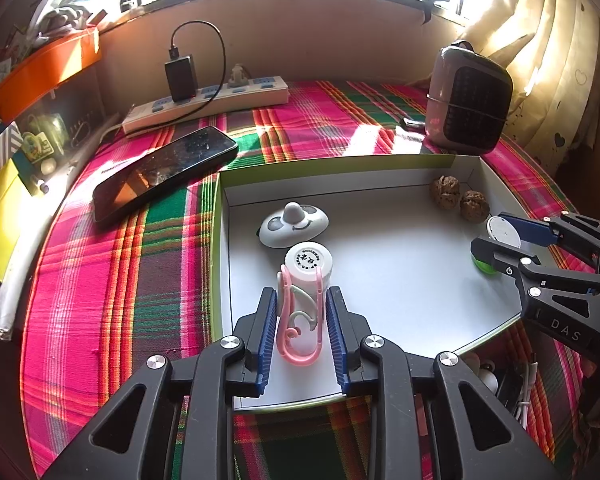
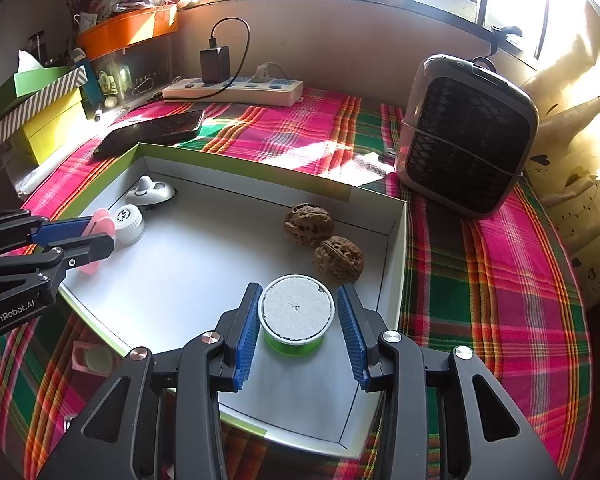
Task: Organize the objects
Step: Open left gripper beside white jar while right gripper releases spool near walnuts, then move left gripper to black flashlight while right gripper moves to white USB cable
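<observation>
One shallow white cardboard tray with a green outer rim [image 1: 220,264] lies on the desk, which is covered by a pink, green and orange plaid cloth [image 1: 112,280]. Five loose things are inside the tray.

The left gripper [image 1: 301,334] has its two blue ribbed pads on either side of one small white bottle with a printed white cap and a pink-and-white clip across its body [image 1: 305,300]. The pads sit just beside the bottle's sides with thin slivers of gap showing, so I cannot tell whether they press on it. The bottle is at the tray's near-left part, and just beyond it rests one white oval gadget with a grey knob and a smiling face [image 1: 293,225].

The right gripper [image 2: 298,334] is set wide around one short green round tub with a white foam-like top [image 2: 296,316]. A clear gap shows between each pad and the tub, which stands on the tray floor near the right wall. Two brown wrinkled walnuts [image 2: 324,242] lie touching each other just behind it, towards the far right corner.

Outside the tray are one black smartphone [image 1: 164,172] lying flat, one white power strip with a black charger plugged in [image 1: 208,102], and one grey portable fan heater with a dark grille [image 2: 466,136].
</observation>
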`<state>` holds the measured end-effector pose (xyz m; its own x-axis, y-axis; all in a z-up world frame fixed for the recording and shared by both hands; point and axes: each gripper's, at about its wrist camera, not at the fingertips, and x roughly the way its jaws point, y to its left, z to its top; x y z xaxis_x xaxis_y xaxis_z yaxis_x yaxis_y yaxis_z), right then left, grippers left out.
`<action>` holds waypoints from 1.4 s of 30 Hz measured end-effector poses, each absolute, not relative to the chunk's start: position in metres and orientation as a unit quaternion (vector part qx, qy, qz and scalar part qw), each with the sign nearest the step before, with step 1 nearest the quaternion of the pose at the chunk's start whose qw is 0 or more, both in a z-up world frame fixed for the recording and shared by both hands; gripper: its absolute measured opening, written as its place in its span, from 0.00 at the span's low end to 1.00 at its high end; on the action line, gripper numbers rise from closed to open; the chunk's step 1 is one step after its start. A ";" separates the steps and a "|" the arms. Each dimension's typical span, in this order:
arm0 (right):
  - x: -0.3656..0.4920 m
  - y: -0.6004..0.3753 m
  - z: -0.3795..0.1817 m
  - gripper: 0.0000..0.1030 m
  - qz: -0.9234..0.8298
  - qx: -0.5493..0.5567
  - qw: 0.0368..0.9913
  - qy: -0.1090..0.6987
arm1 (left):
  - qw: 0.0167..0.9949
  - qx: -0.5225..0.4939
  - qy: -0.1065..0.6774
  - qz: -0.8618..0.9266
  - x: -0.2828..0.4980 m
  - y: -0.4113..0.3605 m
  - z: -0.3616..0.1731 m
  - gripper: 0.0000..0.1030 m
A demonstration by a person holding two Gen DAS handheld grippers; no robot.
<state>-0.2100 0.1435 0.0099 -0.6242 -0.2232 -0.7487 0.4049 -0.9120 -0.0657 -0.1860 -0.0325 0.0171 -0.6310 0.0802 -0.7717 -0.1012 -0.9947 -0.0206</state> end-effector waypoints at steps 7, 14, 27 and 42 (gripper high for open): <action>-0.208 0.144 0.010 0.45 -0.895 0.396 0.176 0.112 | 0.052 -0.427 0.017 0.903 -0.185 -0.029 0.016 0.28; -0.207 0.143 0.011 0.47 -0.895 0.395 0.177 0.111 | 0.054 -0.427 0.019 0.903 -0.184 -0.028 0.015 0.30; -0.204 0.144 0.014 0.51 -0.897 0.391 0.178 0.104 | 0.050 -0.422 0.021 0.905 -0.181 -0.028 0.017 0.34; -0.193 0.143 0.021 0.51 -0.902 0.384 0.176 0.094 | 0.050 -0.415 0.009 0.909 -0.165 -0.032 0.025 0.36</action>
<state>-0.1926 0.1431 0.0212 -0.6434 -0.2449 -0.7253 0.3896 -0.9203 -0.0349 -0.1655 -0.0316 0.0248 -0.6514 0.0826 -0.7543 -0.0979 -0.9949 -0.0244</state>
